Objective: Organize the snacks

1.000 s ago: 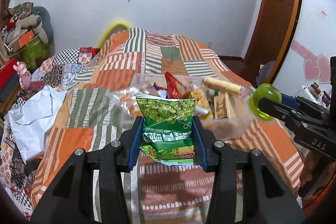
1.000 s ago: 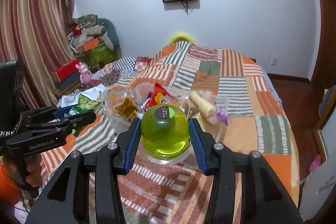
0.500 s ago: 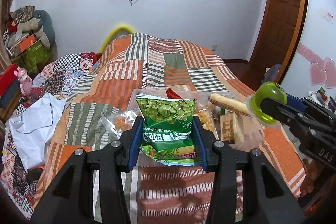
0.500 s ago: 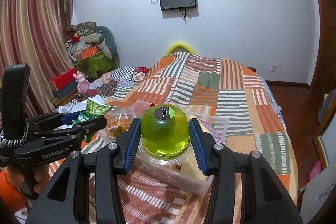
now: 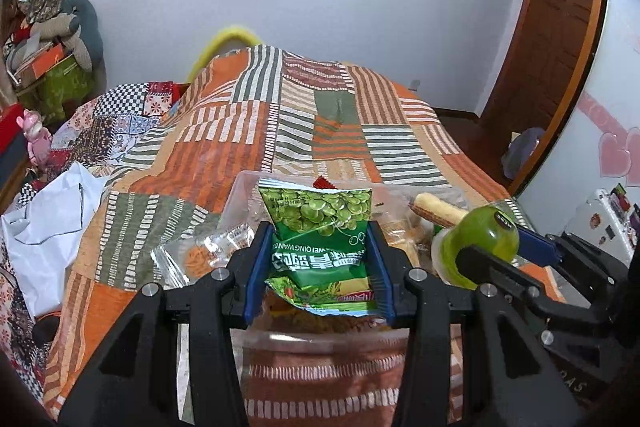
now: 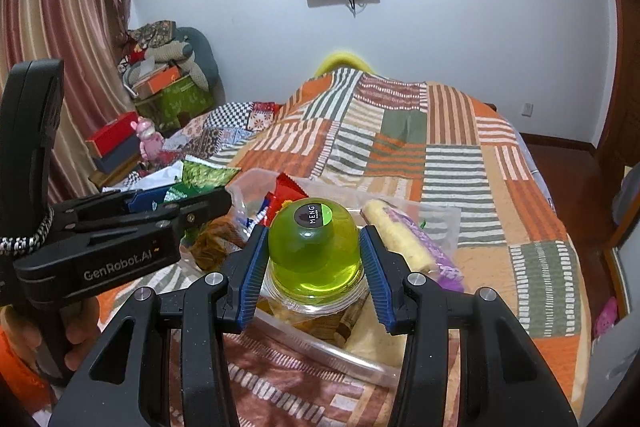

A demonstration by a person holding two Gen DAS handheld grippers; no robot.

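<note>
Clear box (image 5: 240, 187) contents mostly hidden behind green packet (image 5: 320, 227) — prob. more snacks.

Green pea bag (image 5: 320, 247) & jelly cup (image 6: 314, 247) over snack bin (image 6: 320, 345)

Two grippers (image 5: 320, 267), one clear bin (image 5: 320, 341)

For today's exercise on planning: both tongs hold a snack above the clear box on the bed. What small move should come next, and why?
Probably lower both a little, then release. The left tongs grip the green pea packet and the right tongs the green jelly cup. Both hang over the clear box, which already holds other snacks.
</note>
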